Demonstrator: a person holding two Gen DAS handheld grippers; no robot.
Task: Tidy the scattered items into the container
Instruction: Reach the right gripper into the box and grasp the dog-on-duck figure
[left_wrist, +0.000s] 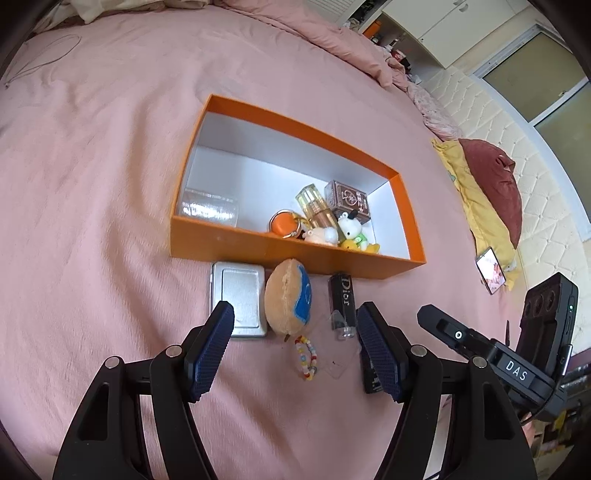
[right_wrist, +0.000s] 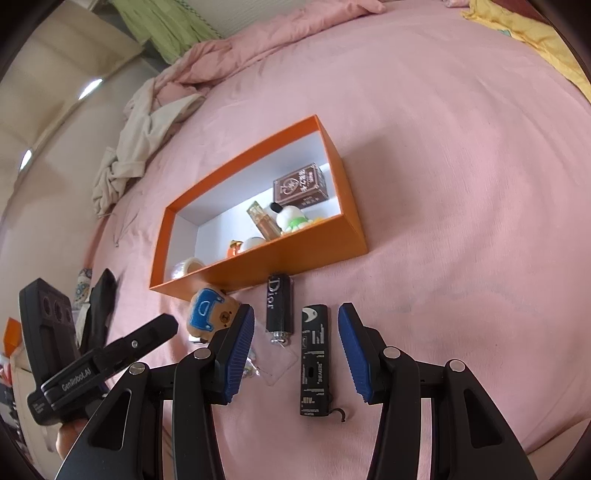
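The orange box (left_wrist: 288, 251) with a white inside lies on the pink bed and holds a brown carton (left_wrist: 349, 201), a perfume bottle, an orange key ring and small toy figures. In front of it lie a silver tin (left_wrist: 240, 295), a tan plush with a blue patch (left_wrist: 286, 295), a black Dior lipstick (left_wrist: 341, 299) and a bead bracelet (left_wrist: 306, 356). My left gripper (left_wrist: 295, 325) hovers open over the plush and bracelet. My right gripper (right_wrist: 295, 317) is open; a slim black box (right_wrist: 314, 362) lies between its fingers, untouched. The orange box (right_wrist: 280, 258), plush (right_wrist: 208, 314) and lipstick (right_wrist: 279, 306) show here too.
A clear plastic square (right_wrist: 277, 363) lies by the lipstick and a small dark hook (right_wrist: 341, 415) by the black box. A phone (left_wrist: 491, 271), yellow cloth and a maroon pillow (left_wrist: 495, 184) lie right. A crumpled cream garment (right_wrist: 136, 147) lies beyond the box.
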